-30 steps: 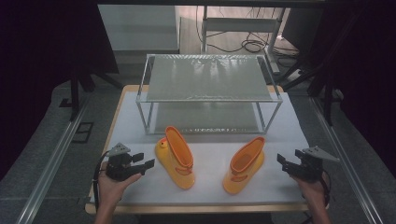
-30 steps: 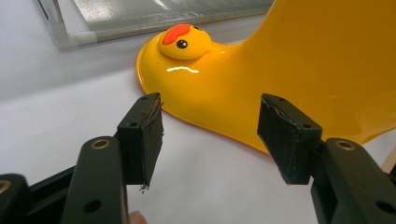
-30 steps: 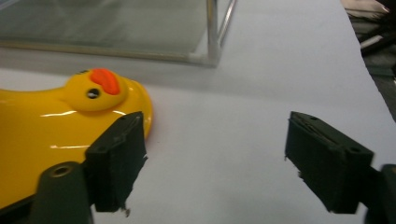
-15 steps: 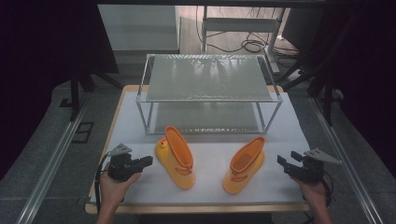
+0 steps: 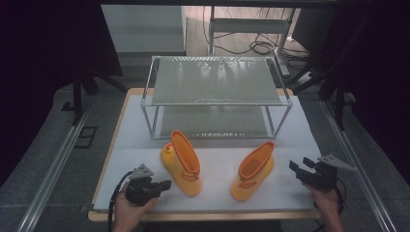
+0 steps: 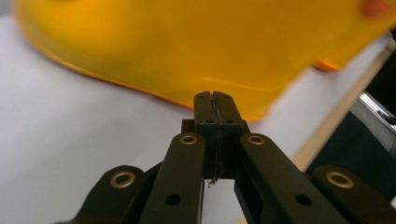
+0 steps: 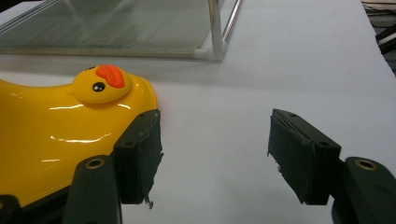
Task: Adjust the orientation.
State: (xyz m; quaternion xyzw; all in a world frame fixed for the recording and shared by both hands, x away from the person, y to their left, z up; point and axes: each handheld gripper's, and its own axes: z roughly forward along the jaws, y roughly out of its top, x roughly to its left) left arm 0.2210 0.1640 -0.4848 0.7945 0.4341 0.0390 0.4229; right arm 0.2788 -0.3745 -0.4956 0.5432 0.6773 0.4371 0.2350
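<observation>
Two yellow boots lie on the white table (image 5: 217, 140), in front of the metal rack (image 5: 215, 94). The left boot (image 5: 183, 162) sits just beside the left gripper (image 5: 164, 184), jaws pressed together — near the table's front edge. The right boot (image 5: 254, 169) lies close to the right gripper (image 5: 299, 169), jaws spread wide — bare table between them.

Left tool (image 6: 215, 100) is rising from the bottom centre of the frame, its two black jaws pressing flat together with nothing between them. A glossy yellow boot (image 6: 187, 42), blurred, is spanning the upper frame just beyond the tips. White counter (image 6: 60, 140) is lying at left; its edge is running diagonally at right.
</observation>
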